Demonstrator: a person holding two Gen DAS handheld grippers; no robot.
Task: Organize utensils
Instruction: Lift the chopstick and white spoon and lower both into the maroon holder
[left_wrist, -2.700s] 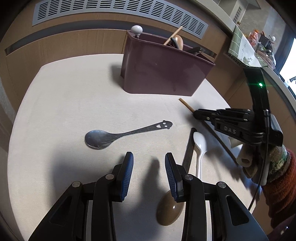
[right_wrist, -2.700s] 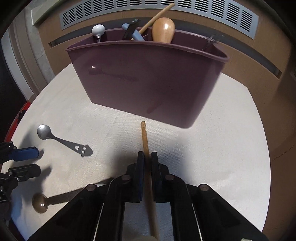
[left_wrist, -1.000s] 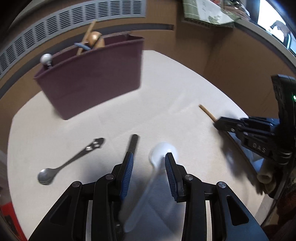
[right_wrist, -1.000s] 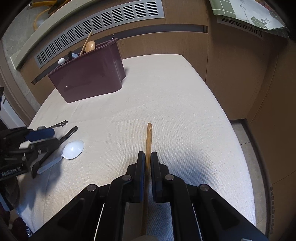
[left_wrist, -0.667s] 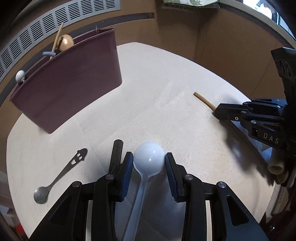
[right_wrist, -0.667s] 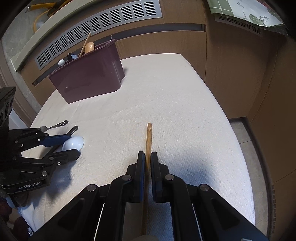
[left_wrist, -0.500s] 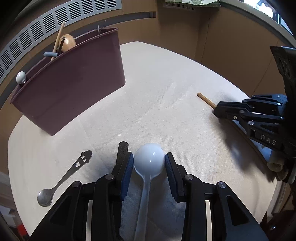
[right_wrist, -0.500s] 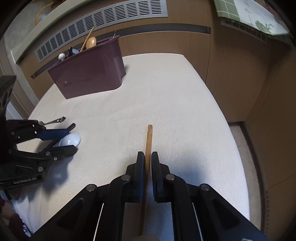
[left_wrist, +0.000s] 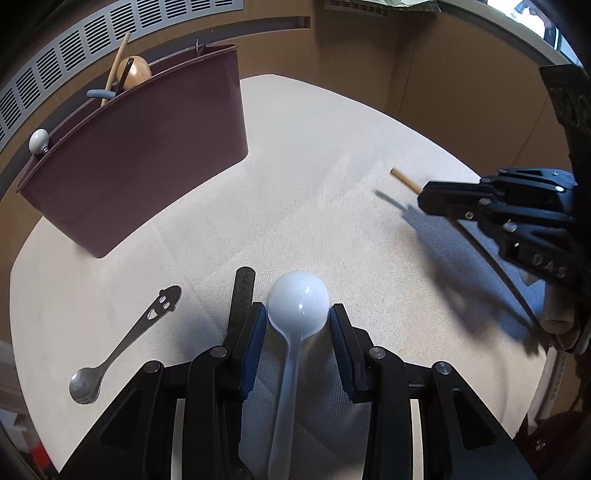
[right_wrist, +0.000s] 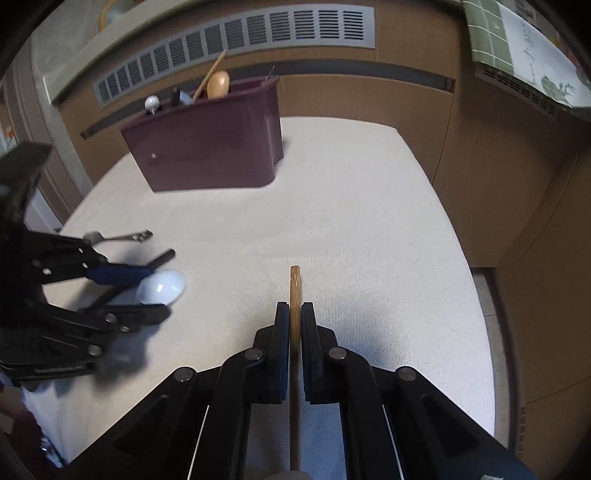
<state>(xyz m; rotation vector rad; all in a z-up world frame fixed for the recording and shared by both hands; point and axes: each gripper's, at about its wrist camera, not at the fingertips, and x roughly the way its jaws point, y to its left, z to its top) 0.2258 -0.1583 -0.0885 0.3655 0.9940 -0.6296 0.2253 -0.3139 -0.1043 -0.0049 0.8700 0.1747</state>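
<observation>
Left-wrist view first: the maroon utensil caddy (left_wrist: 140, 155) stands well ahead and to the left of the left gripper (left_wrist: 297, 323), on the pale tabletop (left_wrist: 325, 155), already holding a wooden spoon and a few other handles. Nearer in, a metal spoon (left_wrist: 122, 343) with a smiley cut-out handle lies off to the gripper's left, and a dark flat handle (left_wrist: 242, 291) lies just beside its left finger. The white plastic spoon (left_wrist: 297, 306) sits between the fingers, bowl forward, stem running back under the gripper body.

To do this step well, the left gripper should close on the narrow neck just behind the bowl rather than on the bowl itself, which is rounded and likely to slip, and keep clear of the dark handle beside it so only one utensil comes up. Its jaws stand wide apart, straddling the bowl; whether the pads touch the spoon is hard to judge from here, but they do not look clamped.

In the right-wrist view, the right gripper (right_wrist: 291, 323) is closed tight on a wooden stick (right_wrist: 294, 288), whose tip juts forward between the fingers toward the caddy far ahead.
</observation>
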